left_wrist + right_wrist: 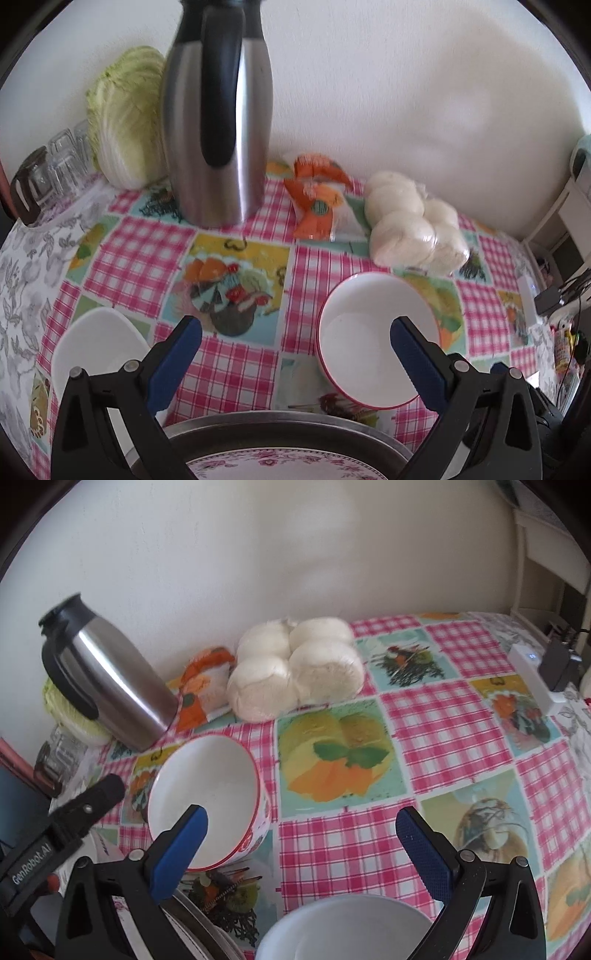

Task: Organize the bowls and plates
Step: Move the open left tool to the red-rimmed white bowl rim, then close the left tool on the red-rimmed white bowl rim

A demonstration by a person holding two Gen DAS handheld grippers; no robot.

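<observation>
A white bowl with a red rim (373, 332) sits on the checked tablecloth; my open left gripper (295, 350) hovers beside it, its right finger over the bowl. The same bowl (210, 794) shows in the right wrist view, left of my open right gripper (303, 845). A white plate (92, 343) lies at the left. A floral plate (280, 465) rests in a metal tray (280, 421) below the left gripper. Another white plate (347, 926) lies under the right gripper. Both grippers are empty.
A steel thermos jug (218, 122) stands at the back, with a cabbage (125, 118) and glass cups (55, 166) to its left. An orange packet (321, 199) and bagged white buns (413, 221) lie by the wall. A white power bank (535, 679) lies at the right.
</observation>
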